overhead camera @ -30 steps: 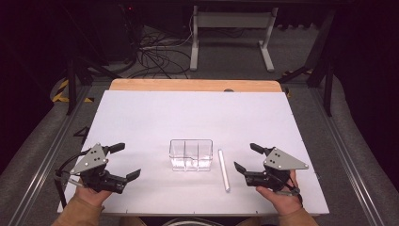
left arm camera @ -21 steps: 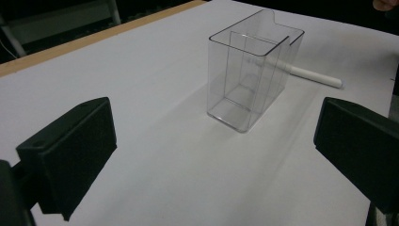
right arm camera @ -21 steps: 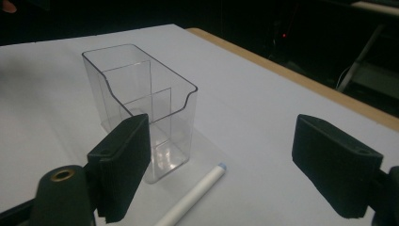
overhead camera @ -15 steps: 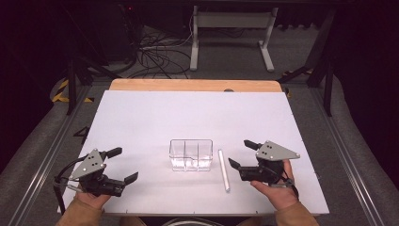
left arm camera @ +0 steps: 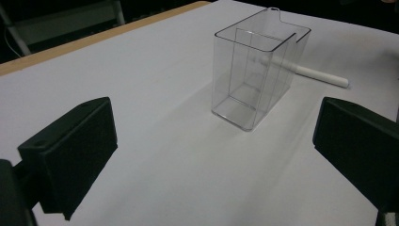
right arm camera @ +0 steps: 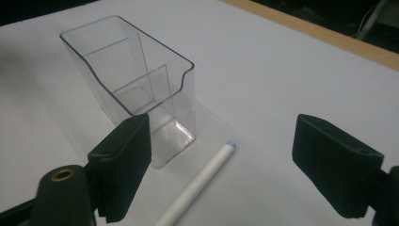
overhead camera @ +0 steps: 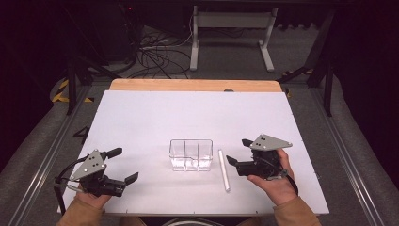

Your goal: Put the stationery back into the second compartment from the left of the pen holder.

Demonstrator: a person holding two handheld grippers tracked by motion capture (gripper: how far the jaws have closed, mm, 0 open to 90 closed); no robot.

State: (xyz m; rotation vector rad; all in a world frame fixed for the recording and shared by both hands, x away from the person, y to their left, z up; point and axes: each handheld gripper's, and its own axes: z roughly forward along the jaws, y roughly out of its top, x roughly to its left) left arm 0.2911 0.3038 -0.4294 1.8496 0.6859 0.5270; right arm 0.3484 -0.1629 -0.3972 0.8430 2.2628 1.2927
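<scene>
Right hand-held gripper (overhead camera: 236, 152) stands open, empty, just beside white stick (overhead camera: 224, 169); it should straddle the stick squarely, clear of clear container (overhead camera: 190, 154).

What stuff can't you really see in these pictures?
- White stick: in the left gripper view, its far end sits behind the clear box, which blurs it.
- White stick, near end: cut off by the bottom edge in the right gripper view.
- Right gripper: in the high view, the person's hand hides its underside.
- Any marks on the stick: too small in the high view.
</scene>
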